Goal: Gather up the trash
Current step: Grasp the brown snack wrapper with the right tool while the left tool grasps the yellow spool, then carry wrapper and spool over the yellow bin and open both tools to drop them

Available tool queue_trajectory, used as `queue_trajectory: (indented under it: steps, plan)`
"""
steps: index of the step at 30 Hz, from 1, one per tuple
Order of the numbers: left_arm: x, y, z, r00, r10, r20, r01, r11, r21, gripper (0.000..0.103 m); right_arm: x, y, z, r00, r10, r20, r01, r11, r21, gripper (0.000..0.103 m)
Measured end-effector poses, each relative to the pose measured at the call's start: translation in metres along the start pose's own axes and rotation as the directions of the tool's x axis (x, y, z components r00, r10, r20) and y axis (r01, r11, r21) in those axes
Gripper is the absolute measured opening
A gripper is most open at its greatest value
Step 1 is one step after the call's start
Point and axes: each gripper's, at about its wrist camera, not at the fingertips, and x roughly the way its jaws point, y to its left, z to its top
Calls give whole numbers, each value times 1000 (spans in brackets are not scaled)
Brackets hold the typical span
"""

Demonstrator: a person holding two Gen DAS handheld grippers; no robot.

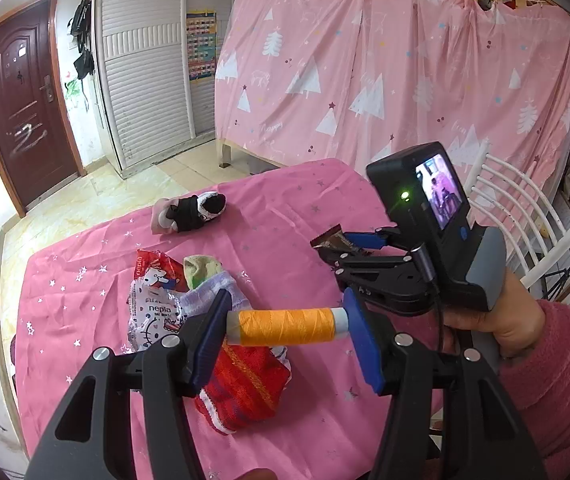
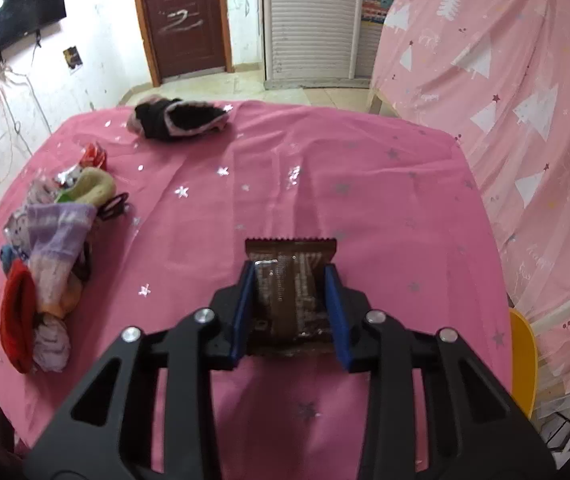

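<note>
My left gripper (image 1: 287, 326) is shut on an orange thread spool (image 1: 285, 326), clamped end to end between the blue pads above the table. Under it lies a nepia tissue wrapper (image 1: 153, 312) with a red wrapper (image 1: 157, 268) beside it, next to a heap of socks (image 1: 241, 392). My right gripper (image 2: 291, 280) is shut on a brown snack wrapper (image 2: 289, 256), its blue pads pressing both long sides and its serrated end sticking out ahead. In the left wrist view that right gripper (image 1: 345, 248) hovers over the table's right part with the brown wrapper (image 1: 331, 240) in it.
A pink star-print cloth covers the table (image 2: 325, 168). A black and pink sock (image 2: 177, 118) lies near the far edge, and the sock heap (image 2: 53, 264) sits at the left. A white chair (image 1: 525, 216) and a yellow seat (image 2: 523, 360) stand at the right, before a pink curtain (image 1: 405, 80).
</note>
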Motion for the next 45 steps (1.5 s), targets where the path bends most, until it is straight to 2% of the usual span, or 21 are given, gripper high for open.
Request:
queue_trajectory:
  steps: [9,15,18,29,36,40,42,45]
  plan:
    - [6,-12,15,1000,3,-4,-3,1000,-21,52,-35,-38,-9,994,-17,107,5,994,110,32]
    - [21,-45,39,999,-41,-6,41,999,-14,52,-61,-88,-28,985,-77,153,42,975,218,32]
    - [30,-62,51,996,-88,-9,88,996,-21,52,-72,-114,-42,981,-108,163,60,959,277,32]
    - [82,-145,85,978,-196,-69,196,981,-9,52,-80,-194,-86,971,-183,152,97,888,449,32]
    - [123,-188,102,974,-197,-110,197,980,-7,52,-70,-224,-102,980,-162,114,85,863,498,33]
    - [149,-211,107,977,-167,-129,168,986,-3,52,-69,-237,-109,983,-148,107,71,847,526,34]
    - [157,-214,109,974,-174,-145,174,985,-15,54,-69,-241,-112,984,-149,102,71,839,539,35]
    - [164,-220,109,970,-182,-160,180,983,-26,68,-70,-245,-115,983,-149,102,68,829,555,45]
